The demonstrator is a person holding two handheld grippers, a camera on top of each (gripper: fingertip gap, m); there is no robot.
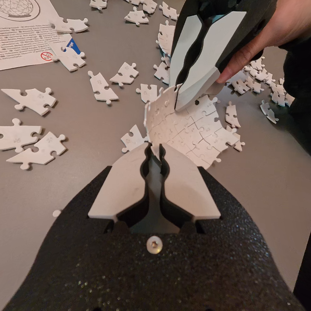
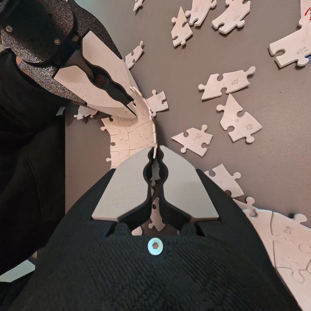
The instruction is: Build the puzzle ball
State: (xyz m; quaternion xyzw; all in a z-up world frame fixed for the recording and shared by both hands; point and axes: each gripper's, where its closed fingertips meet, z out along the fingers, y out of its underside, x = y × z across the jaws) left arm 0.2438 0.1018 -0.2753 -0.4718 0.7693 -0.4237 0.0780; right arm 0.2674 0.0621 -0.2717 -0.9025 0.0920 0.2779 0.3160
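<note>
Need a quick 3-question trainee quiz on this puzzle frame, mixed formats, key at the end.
1. True or false: the joined, curved puzzle section lies flat on the grey table.
2. Multiple choice: the left claw grips A) a loose piece, B) the curved section's edge, C) the printed sheet.
3. Fill in: the right claw grips the same section at its ____.

Key: 1 false, it curves up off the table. 2 B. 3 edge, on another side from the left claw.

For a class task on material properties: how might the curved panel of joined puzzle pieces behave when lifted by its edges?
The curved panel probably holds its bowed shape, looking rigid. Its interlocking seams may pop apart under twisting. Thin, so likely light.
</note>
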